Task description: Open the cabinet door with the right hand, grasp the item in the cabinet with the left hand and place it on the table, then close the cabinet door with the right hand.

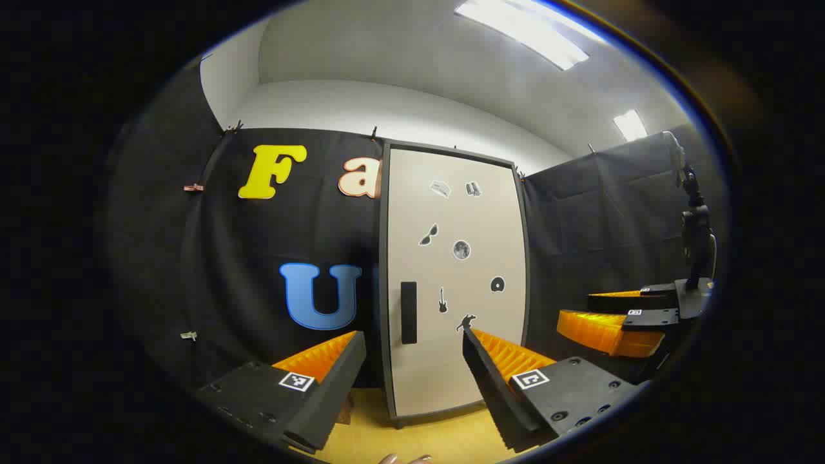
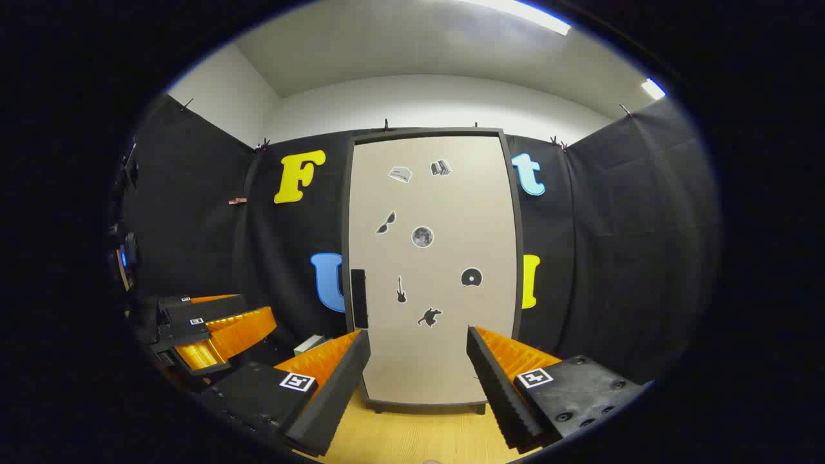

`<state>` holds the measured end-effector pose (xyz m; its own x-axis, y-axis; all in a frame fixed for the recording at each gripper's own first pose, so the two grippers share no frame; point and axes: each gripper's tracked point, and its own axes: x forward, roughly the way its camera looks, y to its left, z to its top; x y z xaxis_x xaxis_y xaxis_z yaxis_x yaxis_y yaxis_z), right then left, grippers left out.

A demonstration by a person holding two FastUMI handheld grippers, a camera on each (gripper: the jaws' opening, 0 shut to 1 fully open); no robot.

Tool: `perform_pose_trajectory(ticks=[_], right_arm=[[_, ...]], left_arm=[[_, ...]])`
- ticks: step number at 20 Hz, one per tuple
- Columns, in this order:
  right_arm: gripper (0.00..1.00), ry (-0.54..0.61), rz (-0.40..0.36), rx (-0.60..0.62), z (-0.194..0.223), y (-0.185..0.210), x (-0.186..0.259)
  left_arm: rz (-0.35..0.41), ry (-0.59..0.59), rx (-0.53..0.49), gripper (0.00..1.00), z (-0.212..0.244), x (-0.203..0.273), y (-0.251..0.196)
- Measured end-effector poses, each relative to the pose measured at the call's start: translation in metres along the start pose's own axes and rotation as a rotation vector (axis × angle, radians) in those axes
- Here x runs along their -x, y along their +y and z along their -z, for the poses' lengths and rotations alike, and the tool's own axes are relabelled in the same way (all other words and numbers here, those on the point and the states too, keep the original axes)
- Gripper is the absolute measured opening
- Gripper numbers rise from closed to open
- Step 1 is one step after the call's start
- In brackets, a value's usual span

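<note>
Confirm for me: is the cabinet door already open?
No, in the right gripper view the cabinet door sits flush in its dark frame, handle untouched.

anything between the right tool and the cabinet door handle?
Nothing visible. In the right gripper view the right tool hangs open in front of the shut cabinet door; the handle sits at the door's left edge, with only bare table in between.

Ahead of my left gripper [image 1: 409, 361] the cabinet door [image 1: 454, 277] is shut, so I can't see inside. Its stickers [image 1: 461, 249] are too small to make out. Beyond my right gripper [image 2: 419, 357], the cabinet's foot [image 2: 480, 408] hides behind a finger [image 2: 499, 386].
</note>
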<state>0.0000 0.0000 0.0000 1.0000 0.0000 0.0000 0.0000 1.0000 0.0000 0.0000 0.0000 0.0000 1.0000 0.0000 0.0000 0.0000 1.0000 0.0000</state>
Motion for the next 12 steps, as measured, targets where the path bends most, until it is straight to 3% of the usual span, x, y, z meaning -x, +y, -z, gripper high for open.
perform_pose_trajectory(ticks=[12], right_arm=[[0.97, -0.002, 0.021, 0.024, 0.0, 0.0, 0.0]], left_arm=[[0.021, 0.055, 0.043, 0.95, 0.021, -0.007, 0.007]])
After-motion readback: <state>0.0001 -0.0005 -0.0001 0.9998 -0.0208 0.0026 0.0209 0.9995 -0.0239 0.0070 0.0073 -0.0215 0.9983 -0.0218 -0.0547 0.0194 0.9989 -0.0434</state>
